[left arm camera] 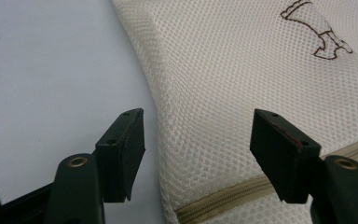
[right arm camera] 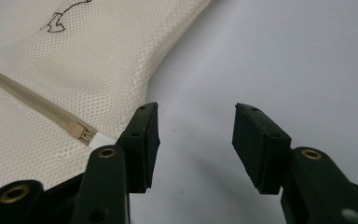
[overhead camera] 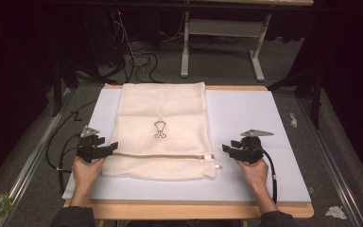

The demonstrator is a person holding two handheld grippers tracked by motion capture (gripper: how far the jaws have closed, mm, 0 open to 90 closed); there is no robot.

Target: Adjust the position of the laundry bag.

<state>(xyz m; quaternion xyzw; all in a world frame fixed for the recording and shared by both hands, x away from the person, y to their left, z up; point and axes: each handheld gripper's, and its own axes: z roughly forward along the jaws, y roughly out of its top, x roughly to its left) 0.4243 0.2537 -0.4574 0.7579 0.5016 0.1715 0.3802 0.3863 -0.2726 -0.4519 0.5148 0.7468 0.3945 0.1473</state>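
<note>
Cream mesh fabric laundry bag [overhead camera: 163, 127] lies flat on the white-covered tabletop [overhead camera: 246, 118], centred, long side running 12 to 6 o'clock in the high view. Small dark outline emblem [overhead camera: 159, 129] stitched near the bag's middle. Beige zipper [overhead camera: 160, 156] crosses the bag's near part from 9 to 3 o'clock, with a white pull tab [overhead camera: 210, 157] at the 3 o'clock end.

Left gripper [overhead camera: 105, 149], black, held in the person's left hand [overhead camera: 87, 170], sits at the bag's 9 o'clock edge, level with the zipper. In the left gripper view [left arm camera: 198, 154] its jaws are spread wide and released: one fingertip [left arm camera: 121, 151] over bare tabletop, the other [left arm camera: 282, 154] over the mesh, the bag's edge between them. Contact with the fabric: cannot tell.

Right gripper [overhead camera: 231, 150], black, held in the right hand [overhead camera: 254, 171], sits at 3 o'clock of the bag, near the zipper's tab end but apart from it. In the right gripper view [right arm camera: 193, 147] its jaws are parted, grasping nothing, over bare tabletop; the zipper end and white tab [right arm camera: 100, 138] lie just beside the left-hand fingertip [right arm camera: 142, 144].

Black cables [overhead camera: 270, 172] trail from both grippers toward 6 o'clock. Grey floor beyond the tabletop at 12 o'clock holds a white metal stand [overhead camera: 222, 42].
</note>
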